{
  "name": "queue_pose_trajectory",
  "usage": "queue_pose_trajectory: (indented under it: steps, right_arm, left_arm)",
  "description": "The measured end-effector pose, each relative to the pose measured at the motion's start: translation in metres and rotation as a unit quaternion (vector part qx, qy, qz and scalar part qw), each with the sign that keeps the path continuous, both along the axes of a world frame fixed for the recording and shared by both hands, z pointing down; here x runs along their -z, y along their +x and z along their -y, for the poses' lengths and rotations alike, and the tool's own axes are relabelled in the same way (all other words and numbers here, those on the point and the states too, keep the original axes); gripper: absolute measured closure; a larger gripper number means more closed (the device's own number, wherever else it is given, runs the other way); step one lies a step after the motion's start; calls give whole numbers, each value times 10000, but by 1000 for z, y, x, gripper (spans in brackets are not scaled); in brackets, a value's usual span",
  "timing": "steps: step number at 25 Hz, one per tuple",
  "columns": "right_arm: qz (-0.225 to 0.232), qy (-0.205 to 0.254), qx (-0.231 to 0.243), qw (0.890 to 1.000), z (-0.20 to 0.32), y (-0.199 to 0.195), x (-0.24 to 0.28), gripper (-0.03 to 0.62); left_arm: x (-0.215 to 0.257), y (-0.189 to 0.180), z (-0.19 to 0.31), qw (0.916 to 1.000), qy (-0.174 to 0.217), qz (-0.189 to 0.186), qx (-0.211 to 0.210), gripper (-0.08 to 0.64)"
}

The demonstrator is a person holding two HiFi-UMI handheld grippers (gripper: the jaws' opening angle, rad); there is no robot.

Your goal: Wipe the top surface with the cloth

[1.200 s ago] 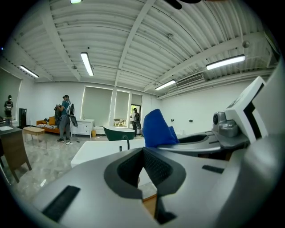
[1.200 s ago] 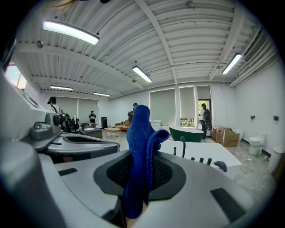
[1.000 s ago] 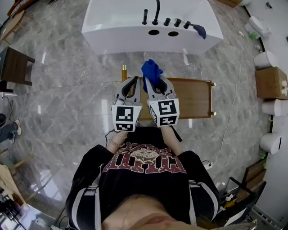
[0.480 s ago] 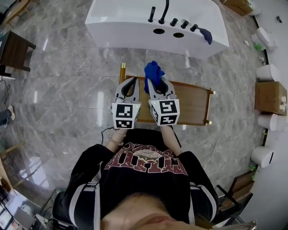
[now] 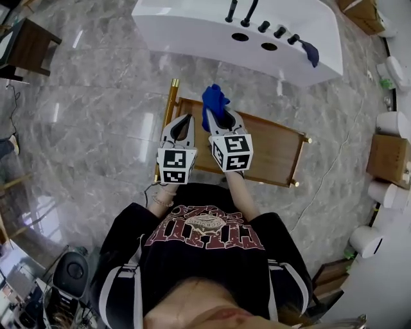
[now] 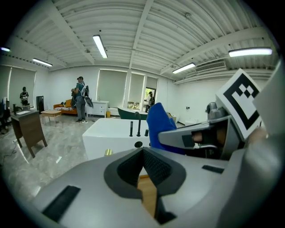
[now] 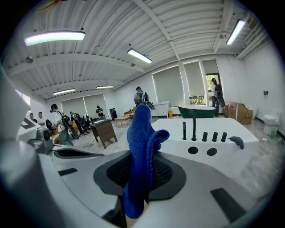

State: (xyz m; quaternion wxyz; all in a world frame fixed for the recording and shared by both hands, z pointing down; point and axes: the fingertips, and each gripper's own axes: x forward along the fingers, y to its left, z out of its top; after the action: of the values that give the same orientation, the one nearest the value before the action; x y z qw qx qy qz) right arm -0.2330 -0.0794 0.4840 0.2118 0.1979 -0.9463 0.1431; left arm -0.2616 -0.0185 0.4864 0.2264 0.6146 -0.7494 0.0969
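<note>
A low wooden table [image 5: 273, 149] with gold corner posts stands on the marble floor in front of me. My right gripper [image 5: 220, 114] is shut on a blue cloth [image 5: 214, 99], which sticks up out of its jaws above the table's left part. In the right gripper view the blue cloth [image 7: 141, 147] hangs pinched between the dark pads. My left gripper [image 5: 185, 119] hovers just left of it, jaws together with nothing in them. In the left gripper view my left gripper [image 6: 143, 152] shows a strip of the wooden table [image 6: 149, 196] below, and the blue cloth [image 6: 158, 124] to the right.
A white bathtub [image 5: 192, 32] with black taps [image 5: 247, 13] lies beyond the table, a dark cloth [image 5: 310, 51] on its right end. A dark side table [image 5: 32, 45] stands far left, a cardboard box [image 5: 388, 157] far right. People [image 6: 80, 98] stand in the background.
The head view has swung, so the tub and table now sit tilted and higher in the frame. Both grippers keep their hold and place over the table's left end.
</note>
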Motion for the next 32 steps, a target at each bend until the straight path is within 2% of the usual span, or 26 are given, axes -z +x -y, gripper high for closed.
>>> queue_pose_trajectory:
  steps: [5, 8, 11, 14, 18, 22, 25, 32]
  right_arm:
    - [-31, -405, -31, 9992, 0, -1, -23, 503]
    - [-167, -384, 28, 9991, 5, 2, -32, 503]
    - [-334, -329, 293, 9985, 8, -1, -45, 503]
    - [-444, -476, 467, 9968, 4, -4, -66, 503]
    - [-601, -610, 447, 9953, -4, -10, -100, 503]
    - [-672, -793, 408, 9937, -15, -24, -129, 503]
    - [-869, -675, 559, 9924, -24, -33, -142, 503]
    - [-1075, -663, 697, 9895, -28, -52, -171, 503]
  left_arm:
    - [-30, -6, -10, 9994, -320, -145, 70, 511]
    - [-48, -5, -13, 9985, -495, -201, 142, 511]
    - [-68, -1, -14, 9973, -647, -282, 222, 511]
    - [-85, -4, -18, 9960, -679, -367, 453, 511]
    - [-110, -6, -29, 9937, -738, -495, 689, 511]
    - [-132, 3, -37, 9911, -876, -852, 520, 509]
    - [-143, 4, -37, 9911, -980, -807, 398, 509]
    - [-181, 9, -40, 9847, -1268, -1054, 560, 509]
